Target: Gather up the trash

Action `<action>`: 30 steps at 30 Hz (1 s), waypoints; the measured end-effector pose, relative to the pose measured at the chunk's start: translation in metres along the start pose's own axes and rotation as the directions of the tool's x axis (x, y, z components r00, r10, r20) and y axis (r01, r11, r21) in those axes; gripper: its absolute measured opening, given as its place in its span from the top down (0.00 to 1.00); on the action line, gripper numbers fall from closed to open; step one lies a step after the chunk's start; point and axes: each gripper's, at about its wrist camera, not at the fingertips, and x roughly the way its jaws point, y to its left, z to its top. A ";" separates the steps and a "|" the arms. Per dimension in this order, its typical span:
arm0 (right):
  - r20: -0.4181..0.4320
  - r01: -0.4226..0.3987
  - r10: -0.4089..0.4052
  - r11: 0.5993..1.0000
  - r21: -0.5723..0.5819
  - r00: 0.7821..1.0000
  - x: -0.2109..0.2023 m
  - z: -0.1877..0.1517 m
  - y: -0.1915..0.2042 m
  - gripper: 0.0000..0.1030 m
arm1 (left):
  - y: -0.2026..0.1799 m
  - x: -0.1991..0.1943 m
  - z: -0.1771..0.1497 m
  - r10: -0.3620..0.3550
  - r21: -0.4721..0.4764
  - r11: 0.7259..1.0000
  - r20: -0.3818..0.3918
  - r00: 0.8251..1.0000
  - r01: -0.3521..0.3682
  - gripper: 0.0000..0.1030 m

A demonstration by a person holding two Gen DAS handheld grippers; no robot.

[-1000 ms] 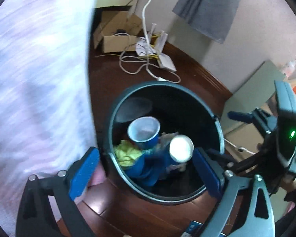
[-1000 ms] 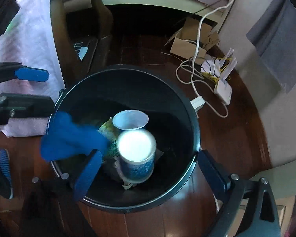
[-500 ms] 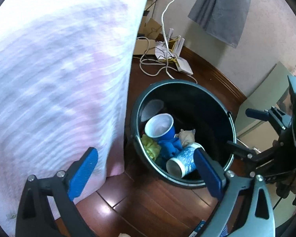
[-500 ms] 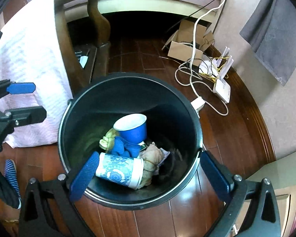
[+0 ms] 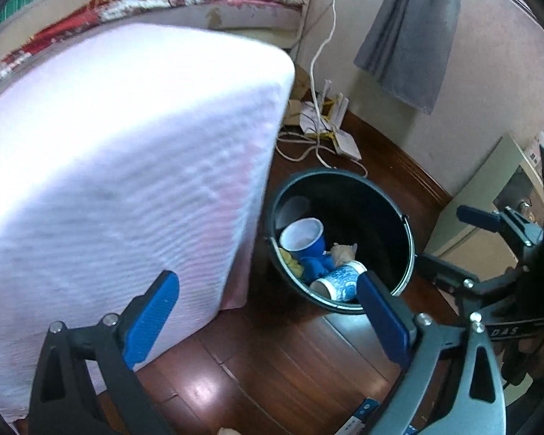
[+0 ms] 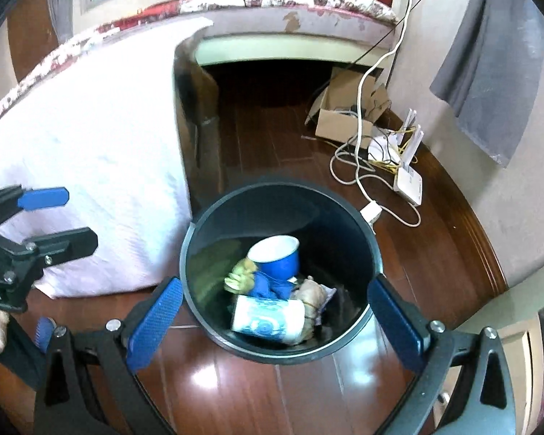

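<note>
Looking down over the dark polished wooden floor (image 6: 243,391), we hold both tools above the round black plastic bin (image 6: 214,217), which stands just beside the white-draped furniture corner (image 6: 101,199). Our right gripper (image 6: 272,322) sits nearly over the rim, the nearer of the two; our left gripper (image 5: 268,319) hangs off to the cloth side. Both are spread wide and empty. Inside lie a blue paper cup (image 6: 277,257), mouth up, and a blue-patterned white cup (image 6: 268,319) on its side — long axis crosswise to our right fingers — among crumpled scraps. Open floor lies rightward, before the tangled white cables (image 6: 362,166).
</note>
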 end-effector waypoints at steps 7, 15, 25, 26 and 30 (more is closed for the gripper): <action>0.073 0.015 -0.017 1.000 0.022 0.997 -0.048 0.008 0.023 0.00 | 0.010 -0.059 -0.005 0.054 -0.023 0.998 0.076 0.996 -0.052 0.04; 0.148 0.083 -0.093 0.994 0.073 0.985 -0.150 0.029 0.061 0.00 | 0.011 -0.147 -0.011 0.155 0.002 0.987 0.177 0.972 -0.158 0.03; 0.220 0.119 -0.139 0.988 0.101 0.966 -0.247 0.040 0.093 0.00 | -0.008 -0.235 -0.005 0.123 0.014 0.991 0.297 0.947 -0.133 0.02; 0.228 0.123 -0.143 0.987 0.103 0.963 -0.258 0.041 0.097 0.00 | -0.010 -0.240 -0.006 0.122 0.015 0.991 0.306 0.944 -0.133 0.02; 0.250 0.150 -0.175 0.982 0.115 0.952 -0.285 0.044 0.105 0.00 | -0.010 -0.264 -0.013 0.136 0.008 0.989 0.354 0.926 -0.148 0.01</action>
